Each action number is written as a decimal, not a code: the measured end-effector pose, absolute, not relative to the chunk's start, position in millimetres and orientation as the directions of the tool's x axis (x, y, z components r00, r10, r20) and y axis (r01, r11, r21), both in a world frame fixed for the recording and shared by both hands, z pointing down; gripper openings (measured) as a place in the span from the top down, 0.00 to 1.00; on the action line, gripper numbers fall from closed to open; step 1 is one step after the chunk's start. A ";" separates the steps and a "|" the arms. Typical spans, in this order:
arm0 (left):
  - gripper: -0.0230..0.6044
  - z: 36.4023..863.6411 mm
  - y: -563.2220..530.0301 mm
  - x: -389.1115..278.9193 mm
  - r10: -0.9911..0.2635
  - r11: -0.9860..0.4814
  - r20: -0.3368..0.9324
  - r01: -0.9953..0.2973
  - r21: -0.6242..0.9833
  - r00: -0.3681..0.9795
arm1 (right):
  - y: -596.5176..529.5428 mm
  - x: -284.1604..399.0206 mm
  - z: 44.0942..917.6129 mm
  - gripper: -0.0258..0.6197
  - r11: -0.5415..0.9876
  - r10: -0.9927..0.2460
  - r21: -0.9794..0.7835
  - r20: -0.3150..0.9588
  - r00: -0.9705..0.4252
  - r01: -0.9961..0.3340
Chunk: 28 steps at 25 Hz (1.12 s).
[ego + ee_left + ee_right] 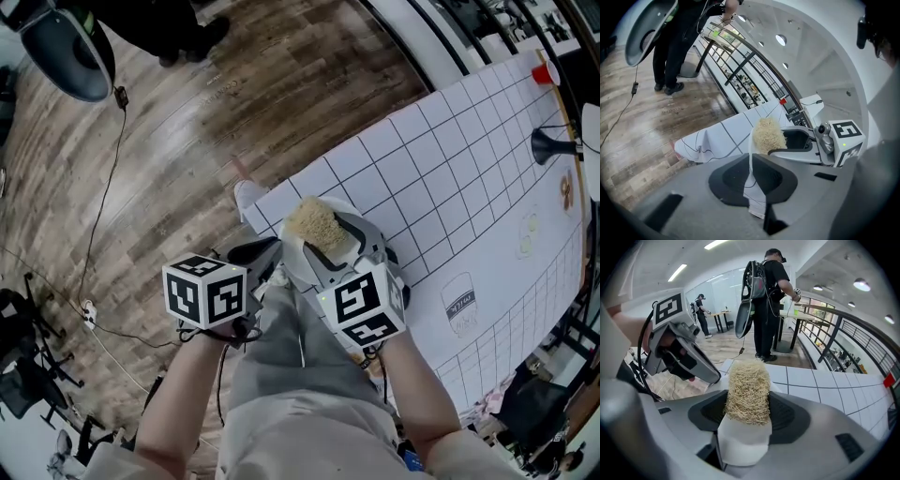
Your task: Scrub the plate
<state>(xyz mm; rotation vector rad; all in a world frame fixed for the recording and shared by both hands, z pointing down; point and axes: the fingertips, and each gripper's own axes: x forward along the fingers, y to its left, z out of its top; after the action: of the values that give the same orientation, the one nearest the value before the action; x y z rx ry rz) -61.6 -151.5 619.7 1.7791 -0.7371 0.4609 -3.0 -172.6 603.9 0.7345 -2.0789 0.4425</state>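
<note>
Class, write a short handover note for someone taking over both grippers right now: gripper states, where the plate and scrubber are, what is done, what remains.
Left gripper: shut on the plate, holding it by the rim in the air near the table corner.
Right gripper: shut on the scrubber, whose rough end is at the plate's face.
Done: plate and scrubber are both picked up and brought together. How much has been scrubbed can't be told.
Left: probably rub the scrubber across the whole face.
</note>
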 end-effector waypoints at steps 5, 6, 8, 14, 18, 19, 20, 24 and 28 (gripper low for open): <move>0.92 619.4 -151.4 -61.8 -0.265 -0.193 0.630 -0.680 0.707 0.730 | -172.9 16.5 605.7 0.55 0.740 -0.343 -0.034 0.840 -0.420 -0.672; 0.92 619.5 -151.4 -61.9 -0.267 -0.190 0.629 -0.680 0.708 0.730 | -173.8 21.8 605.9 0.55 0.734 -0.347 -0.031 0.842 -0.414 -0.678; 0.92 619.6 -151.6 -61.8 -0.268 -0.189 0.628 -0.679 0.710 0.731 | -175.2 34.0 606.0 0.55 0.712 -0.353 -0.032 0.847 -0.397 -0.701; 0.92 619.5 -151.1 -62.6 -0.274 -0.176 0.627 -0.679 0.712 0.729 | -177.0 55.7 604.8 0.55 0.652 -0.385 -0.022 0.851 -0.357 -0.758; 0.92 619.4 -150.4 -61.6 -0.278 -0.175 0.627 -0.680 0.712 0.728 | -181.3 65.9 599.5 0.55 0.623 -0.432 0.016 0.841 -0.326 -0.782; 0.92 619.6 -150.5 -61.7 -0.279 -0.173 0.628 -0.681 0.711 0.727 | -182.3 65.1 595.1 0.55 0.630 -0.443 0.027 0.833 -0.331 -0.776; 0.92 619.9 -150.6 -61.9 -0.280 -0.171 0.628 -0.682 0.711 0.726 | -181.6 60.7 589.6 0.55 0.647 -0.445 0.028 0.825 -0.348 -0.762; 0.92 620.8 -149.7 -64.0 -0.286 -0.162 0.631 -0.685 0.710 0.721 | -163.3 15.4 567.4 0.55 0.762 -0.369 -0.035 0.797 -0.479 -0.646; 0.92 620.2 -148.4 -64.0 -0.294 -0.155 0.630 -0.686 0.711 0.719 | -137.4 -16.5 572.1 0.55 0.801 -0.290 -0.082 0.813 -0.504 -0.592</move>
<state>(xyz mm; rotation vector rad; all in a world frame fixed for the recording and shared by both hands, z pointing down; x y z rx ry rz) -64.0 -148.4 620.2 1.7432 -0.7813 0.4133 -16.5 -137.4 572.1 0.6498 -2.1230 0.4459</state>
